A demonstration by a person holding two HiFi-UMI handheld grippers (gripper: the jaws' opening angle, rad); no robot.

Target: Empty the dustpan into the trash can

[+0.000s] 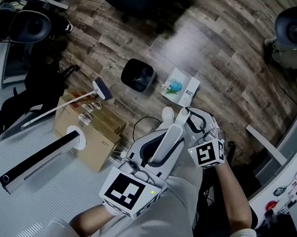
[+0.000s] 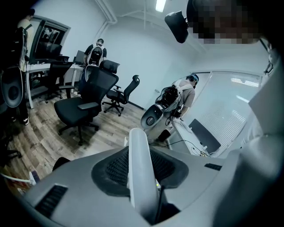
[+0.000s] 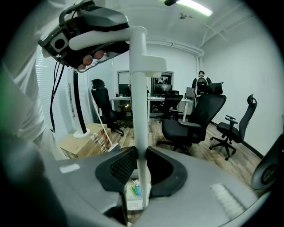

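Note:
A long-handled white dustpan (image 1: 180, 87) hangs over the wood floor with blue and green scraps in its tray. Both grippers are shut on its white handle (image 1: 166, 137). My left gripper (image 1: 158, 150) clamps the upper part of the handle (image 2: 140, 170). My right gripper (image 1: 185, 118) grips the pole (image 3: 140, 133) lower down, and the tray (image 3: 134, 195) shows beneath its jaws. The black trash can (image 1: 138, 75) stands on the floor just left of the tray, its mouth open upward.
A broom (image 1: 102, 89) leans over cardboard boxes (image 1: 89, 129) to the left, beside a long white appliance (image 1: 39, 161). Black office chairs (image 3: 195, 117) and desks ring the room, with people standing far back. A cable (image 1: 140, 122) lies on the floor near my feet.

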